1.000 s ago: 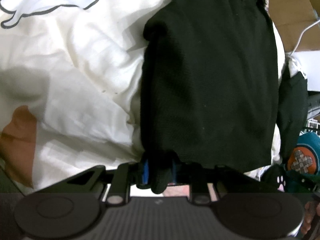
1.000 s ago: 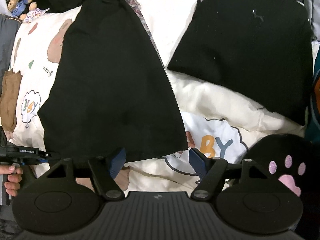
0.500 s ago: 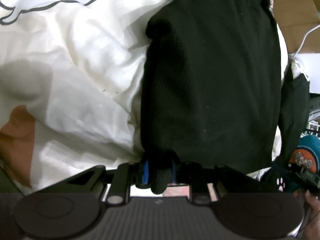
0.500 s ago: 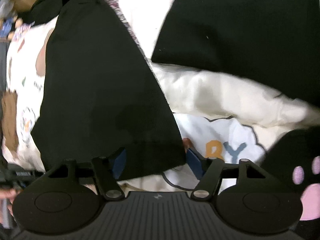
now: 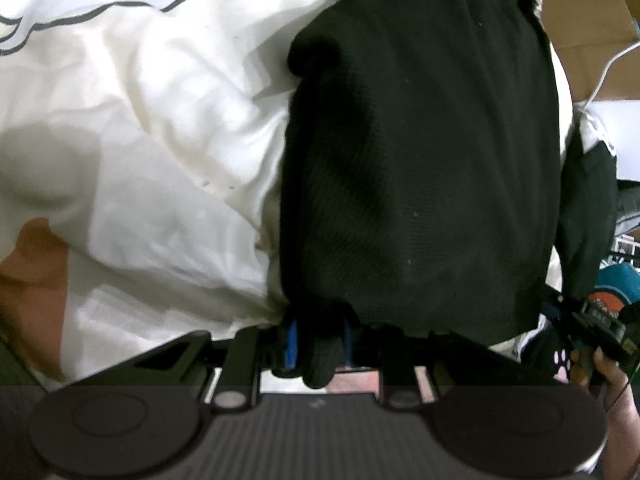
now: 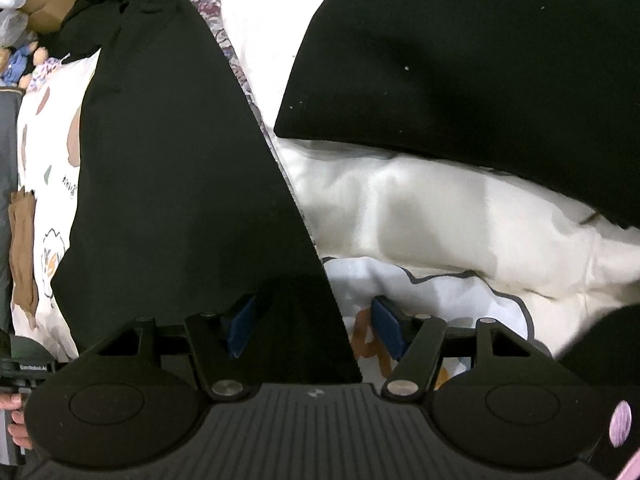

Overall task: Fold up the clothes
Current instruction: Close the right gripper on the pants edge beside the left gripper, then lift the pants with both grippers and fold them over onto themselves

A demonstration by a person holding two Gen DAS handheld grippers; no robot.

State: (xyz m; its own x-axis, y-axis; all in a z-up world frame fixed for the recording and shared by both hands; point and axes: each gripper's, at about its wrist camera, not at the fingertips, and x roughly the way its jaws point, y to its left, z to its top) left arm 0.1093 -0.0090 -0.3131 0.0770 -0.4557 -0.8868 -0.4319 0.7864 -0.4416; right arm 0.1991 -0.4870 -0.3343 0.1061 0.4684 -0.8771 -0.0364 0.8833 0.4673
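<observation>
Two black garments (image 6: 172,168) (image 6: 480,64), one printed white duvet (image 6: 420,208), two grippers (image 5: 318,346) (image 6: 312,326), one cardboard box (image 5: 588,20).

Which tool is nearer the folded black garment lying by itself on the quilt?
Right. The right tool is open at the long black garment's corner, facing the folded black garment. The left tool is clamped on the long garment's other corner.

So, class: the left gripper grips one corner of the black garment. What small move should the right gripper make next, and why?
Probably close the right gripper on the black garment: it is open and the near corner lies between its pads. The left gripper is shut on the other corner, so both would be held for folding.
</observation>
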